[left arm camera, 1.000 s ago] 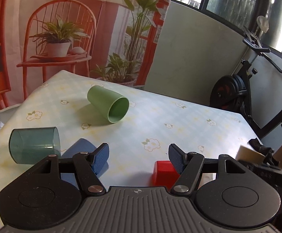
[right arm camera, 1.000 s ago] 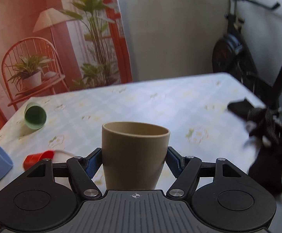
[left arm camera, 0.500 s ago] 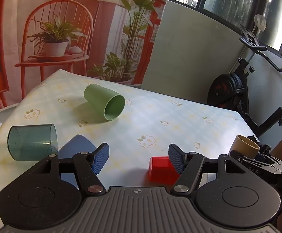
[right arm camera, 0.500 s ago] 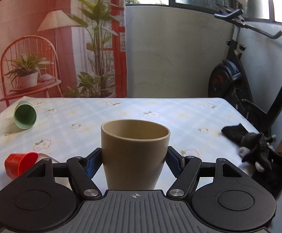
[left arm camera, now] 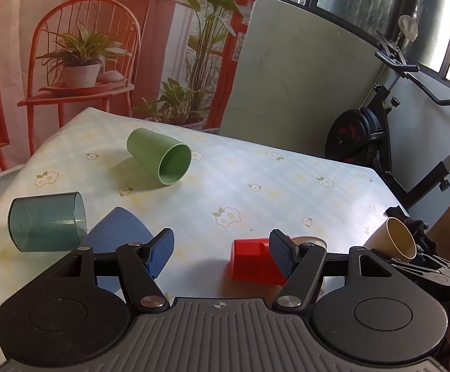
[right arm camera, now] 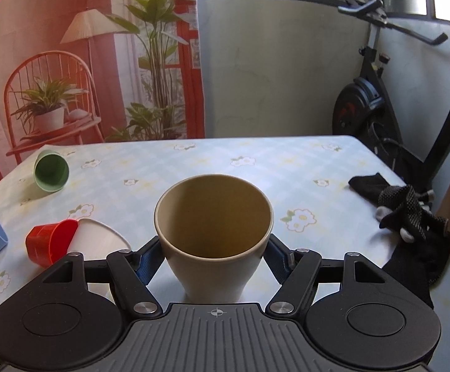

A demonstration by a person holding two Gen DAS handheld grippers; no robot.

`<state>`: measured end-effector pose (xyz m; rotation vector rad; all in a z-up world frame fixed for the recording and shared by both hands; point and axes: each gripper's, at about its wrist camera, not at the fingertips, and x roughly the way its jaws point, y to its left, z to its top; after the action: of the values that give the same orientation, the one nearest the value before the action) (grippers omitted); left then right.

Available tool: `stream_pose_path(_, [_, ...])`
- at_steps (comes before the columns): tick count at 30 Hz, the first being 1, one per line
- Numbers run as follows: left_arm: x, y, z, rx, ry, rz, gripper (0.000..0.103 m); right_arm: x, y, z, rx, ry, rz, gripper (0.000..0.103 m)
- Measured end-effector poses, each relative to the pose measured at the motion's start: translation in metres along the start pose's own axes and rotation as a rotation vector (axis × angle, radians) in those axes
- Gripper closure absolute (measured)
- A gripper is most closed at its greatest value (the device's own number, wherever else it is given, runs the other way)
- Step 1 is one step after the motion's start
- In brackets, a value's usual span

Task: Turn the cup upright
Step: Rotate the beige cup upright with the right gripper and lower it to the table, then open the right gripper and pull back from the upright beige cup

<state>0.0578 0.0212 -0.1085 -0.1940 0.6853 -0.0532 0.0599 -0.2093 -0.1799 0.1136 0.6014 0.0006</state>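
My right gripper [right arm camera: 214,259] is shut on a beige cup [right arm camera: 214,232], mouth up and tipped a little toward the camera, above the table. The same cup [left arm camera: 400,241] shows at the right edge of the left wrist view. My left gripper [left arm camera: 221,252] is open and empty above the near part of the table. On the table lie a green cup [left arm camera: 159,159] on its side, a clear teal cup [left arm camera: 46,224] on its side, a blue cup [left arm camera: 118,232], and a red cup [left arm camera: 251,262] beside a white cup [right arm camera: 97,241].
The table has a flowered cloth [right arm camera: 256,167]. Black gloves [right arm camera: 407,214] lie at its right edge. An exercise bike [right arm camera: 380,105] stands beyond the right side. A printed backdrop [left arm camera: 85,40] hangs behind the table.
My right gripper has tipped down and forward, so I now see into the beige cup. The left wrist view has shifted slightly; the beige cup came into sight at its right.
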Motion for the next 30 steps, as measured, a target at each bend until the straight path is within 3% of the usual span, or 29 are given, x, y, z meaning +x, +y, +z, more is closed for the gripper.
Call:
stream_pose_path(3, [-0.001, 0.001, 0.002, 0.006, 0.016, 0.004, 0.031, -0.001, -0.003, 0.001, 0.052, 0.038, 0.006, 0.030])
stream_pose_path(5, [-0.002, 0.001, 0.004, 0.016, 0.023, 0.017, 0.027, -0.003, -0.005, 0.002, 0.086, 0.060, 0.020, 0.017])
stream_pose_path(7, [-0.003, 0.001, 0.006, 0.028, 0.028, 0.030, 0.021, -0.007, -0.004, 0.004, 0.103, 0.067, 0.023, 0.012])
stream_pose_path(11, [-0.009, 0.001, 0.012, 0.060, 0.013, 0.034, 0.020, -0.019, 0.003, 0.012, 0.086, 0.089, 0.005, 0.005])
stream_pose_path(16, [-0.022, 0.000, 0.024, 0.086, -0.009, 0.023, 0.015, -0.042, 0.017, 0.029, 0.035, 0.085, -0.014, 0.000])
stream_pose_path(30, [-0.073, -0.011, 0.052, 0.164, -0.105, -0.019, 0.006, -0.101, 0.041, 0.067, 0.046, 0.043, 0.004, 0.000])
